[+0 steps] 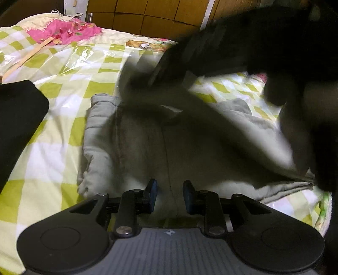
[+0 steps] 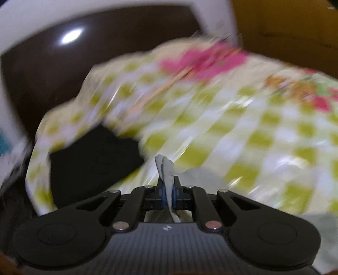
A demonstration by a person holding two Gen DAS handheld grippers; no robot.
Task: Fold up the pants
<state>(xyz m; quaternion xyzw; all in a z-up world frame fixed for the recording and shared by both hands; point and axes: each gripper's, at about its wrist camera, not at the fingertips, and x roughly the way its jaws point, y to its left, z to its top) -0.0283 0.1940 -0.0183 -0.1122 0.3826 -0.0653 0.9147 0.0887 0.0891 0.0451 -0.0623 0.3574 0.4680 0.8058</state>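
Pale grey-green pants (image 1: 147, 143) lie on a green and white checked bedspread (image 1: 63, 88). My left gripper (image 1: 170, 196) hovers over the near part of the pants, open and empty. In the left wrist view my right gripper (image 1: 175, 65) shows as a dark blur lifting a fold of the pants above the bed. In the right wrist view my right gripper (image 2: 168, 194) is shut on a pinched edge of the pants (image 2: 166, 169), which sticks up between the blue pads. That view is blurred by motion.
A black cloth (image 1: 17, 118) lies at the bed's left side and also shows in the right wrist view (image 2: 93, 162). A pink floral patch (image 1: 63, 29) and a wooden stick (image 1: 25, 59) lie at the far left. Wooden panels (image 1: 147, 14) stand behind the bed.
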